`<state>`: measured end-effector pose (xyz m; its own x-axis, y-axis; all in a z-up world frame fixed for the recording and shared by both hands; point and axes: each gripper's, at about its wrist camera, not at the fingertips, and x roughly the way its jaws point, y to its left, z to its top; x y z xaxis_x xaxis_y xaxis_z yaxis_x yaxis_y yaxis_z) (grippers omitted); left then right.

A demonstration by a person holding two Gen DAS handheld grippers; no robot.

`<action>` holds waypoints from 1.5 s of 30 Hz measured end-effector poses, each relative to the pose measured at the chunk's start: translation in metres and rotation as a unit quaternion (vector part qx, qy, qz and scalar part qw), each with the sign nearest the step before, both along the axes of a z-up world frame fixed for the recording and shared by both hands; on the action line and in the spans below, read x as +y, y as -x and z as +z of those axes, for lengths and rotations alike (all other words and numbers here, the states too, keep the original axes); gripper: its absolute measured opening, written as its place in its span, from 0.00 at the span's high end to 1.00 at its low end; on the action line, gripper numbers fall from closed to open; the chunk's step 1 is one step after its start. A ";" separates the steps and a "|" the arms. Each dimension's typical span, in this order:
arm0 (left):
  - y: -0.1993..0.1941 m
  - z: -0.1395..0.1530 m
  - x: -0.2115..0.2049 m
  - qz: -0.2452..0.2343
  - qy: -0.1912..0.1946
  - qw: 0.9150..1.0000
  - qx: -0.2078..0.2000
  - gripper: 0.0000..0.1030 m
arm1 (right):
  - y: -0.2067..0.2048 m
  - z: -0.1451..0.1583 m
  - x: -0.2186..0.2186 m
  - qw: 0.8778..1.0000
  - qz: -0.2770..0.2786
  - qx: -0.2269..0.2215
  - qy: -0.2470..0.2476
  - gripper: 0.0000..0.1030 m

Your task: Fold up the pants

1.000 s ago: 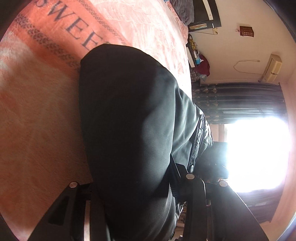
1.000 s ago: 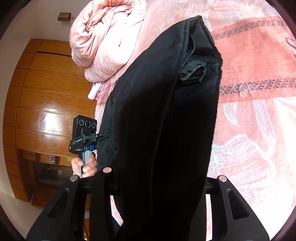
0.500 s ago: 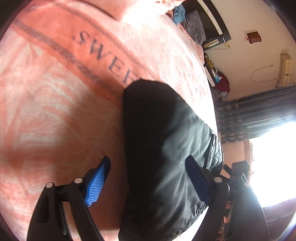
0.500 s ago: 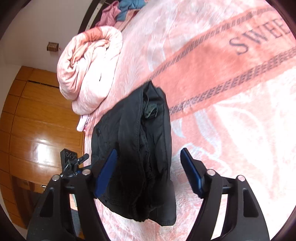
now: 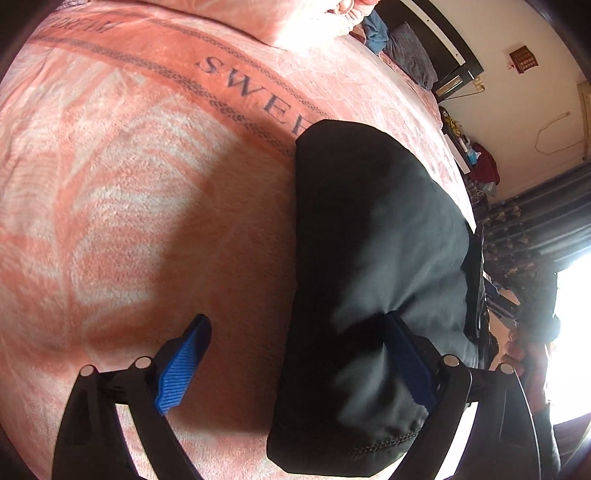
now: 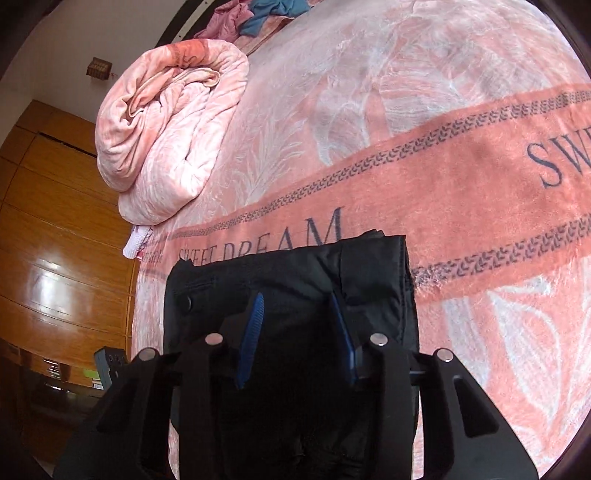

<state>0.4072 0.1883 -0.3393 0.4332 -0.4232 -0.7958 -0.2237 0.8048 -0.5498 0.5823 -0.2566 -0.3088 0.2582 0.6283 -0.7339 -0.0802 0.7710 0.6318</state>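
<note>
Hiding the blanket's (image 6: 461, 192) lettering, folded pants (image 6: 295, 288) lie released.

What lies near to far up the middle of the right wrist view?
Right tool → folded pants → "SWEET DREAM" band of the blanket → pale leaf-patterned blanket → heap of clothes at the far edge.
</note>
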 end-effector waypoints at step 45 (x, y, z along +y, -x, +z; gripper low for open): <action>0.423 0.328 -0.116 0.029 -0.280 0.928 -0.243 0.04 | 0.579 0.305 0.003 0.942 -0.122 -0.275 0.150 0.03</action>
